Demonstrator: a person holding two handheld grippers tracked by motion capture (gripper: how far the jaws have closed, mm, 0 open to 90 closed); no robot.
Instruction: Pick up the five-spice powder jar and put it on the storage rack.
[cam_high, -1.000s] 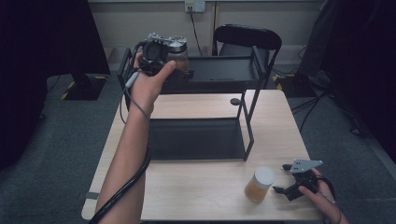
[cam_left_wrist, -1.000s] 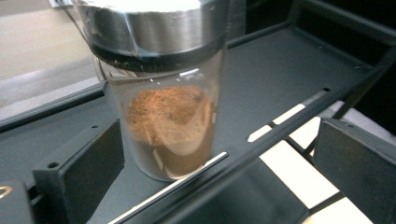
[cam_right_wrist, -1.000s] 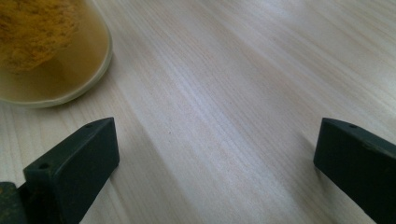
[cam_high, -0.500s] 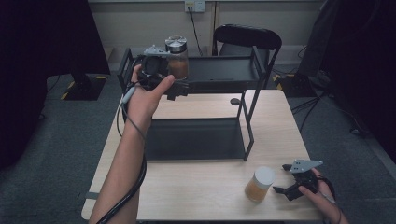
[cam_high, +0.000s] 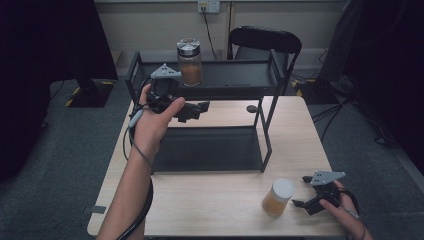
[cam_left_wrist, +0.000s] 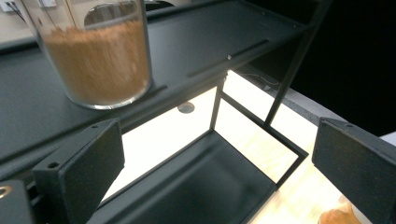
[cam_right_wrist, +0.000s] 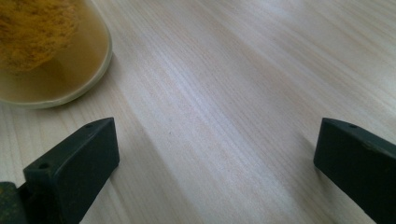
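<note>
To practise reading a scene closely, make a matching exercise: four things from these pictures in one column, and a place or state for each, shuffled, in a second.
Things:
1. steel-lid jar
2. white-lid jar
3. left gripper
4. right gripper

Places or states:
A. open, low over the table, beside a jar
B. stands on the top shelf of the rack
C. open, held up in front of the top shelf
D. stands on the table, near its front edge

Pairs: 1-B, 2-D, 3-C, 4-A
</note>
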